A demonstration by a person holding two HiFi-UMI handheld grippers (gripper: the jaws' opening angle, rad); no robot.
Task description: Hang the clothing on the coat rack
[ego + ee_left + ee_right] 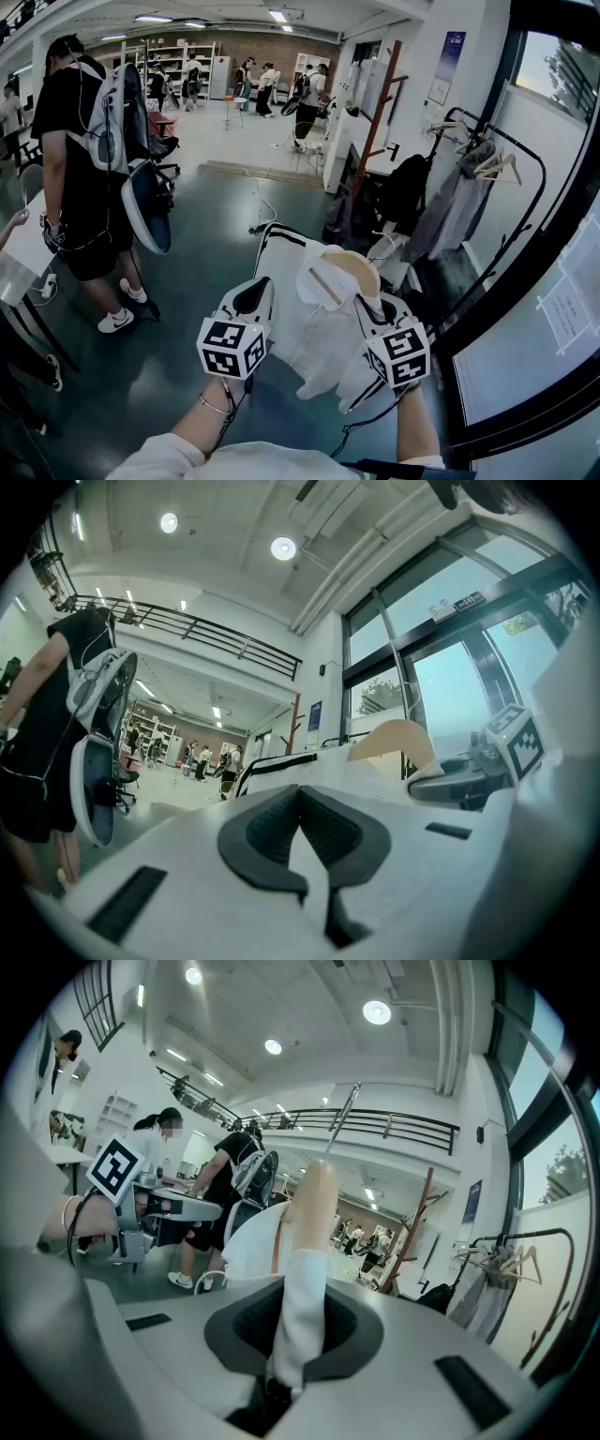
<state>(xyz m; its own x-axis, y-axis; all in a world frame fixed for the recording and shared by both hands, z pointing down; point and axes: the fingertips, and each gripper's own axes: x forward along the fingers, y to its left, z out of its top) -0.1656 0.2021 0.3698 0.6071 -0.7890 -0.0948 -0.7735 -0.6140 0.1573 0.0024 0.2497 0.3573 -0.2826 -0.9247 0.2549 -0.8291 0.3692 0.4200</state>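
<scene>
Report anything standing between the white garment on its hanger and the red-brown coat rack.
Nothing visible blocks it: bare dark floor runs from the white black-striped garment to the red-brown wooden coat rack. A black bag-like bundle is just right of the rack, off the path.

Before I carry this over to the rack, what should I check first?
1. Right gripper clamped on garment: ok.
2. Left gripper pinching garment: ok.
3. Hanger seated inside garment: ok.
4. Hanger's hook free: cannot tell.
5. Rack in sight, upper pegs bare: ok.
6. Floor toward rack clear: not ok, cable lies ahead.
</scene>
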